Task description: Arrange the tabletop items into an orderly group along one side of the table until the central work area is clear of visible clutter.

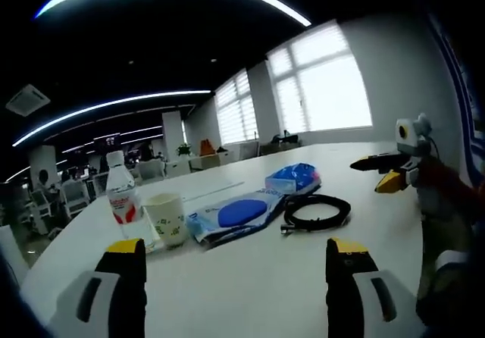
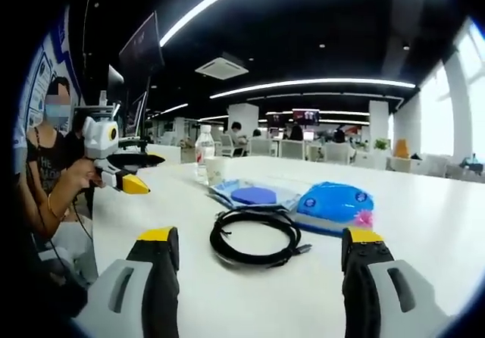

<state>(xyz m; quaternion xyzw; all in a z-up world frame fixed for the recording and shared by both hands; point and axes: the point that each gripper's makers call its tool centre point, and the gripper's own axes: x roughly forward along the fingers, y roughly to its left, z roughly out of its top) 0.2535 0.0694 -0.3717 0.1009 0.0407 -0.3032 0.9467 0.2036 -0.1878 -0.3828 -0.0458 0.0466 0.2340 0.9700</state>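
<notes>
On the white table [image 1: 250, 292] stand a water bottle [image 1: 121, 194] with a red label and a printed paper cup [image 1: 167, 218]. Right of them lie a clear packet holding a blue disc [image 1: 235, 215], a blue bag [image 1: 294, 177] and a coiled black cable [image 1: 317, 211]. My left gripper [image 1: 235, 256] hovers open in front of the cup and packet, holding nothing. My right gripper [image 2: 261, 239] is open just short of the cable [image 2: 254, 236], with the blue bag [image 2: 333, 201], packet [image 2: 254, 194], cup [image 2: 216, 170] and bottle [image 2: 203, 152] beyond.
A seated person [image 2: 49, 171] is at the table's left edge in the right gripper view. The left gripper [image 2: 127, 173] is in that person's hand above the table. Office chairs and desks [image 2: 303, 150] fill the room behind. Bright windows [image 1: 322, 88] line the far wall.
</notes>
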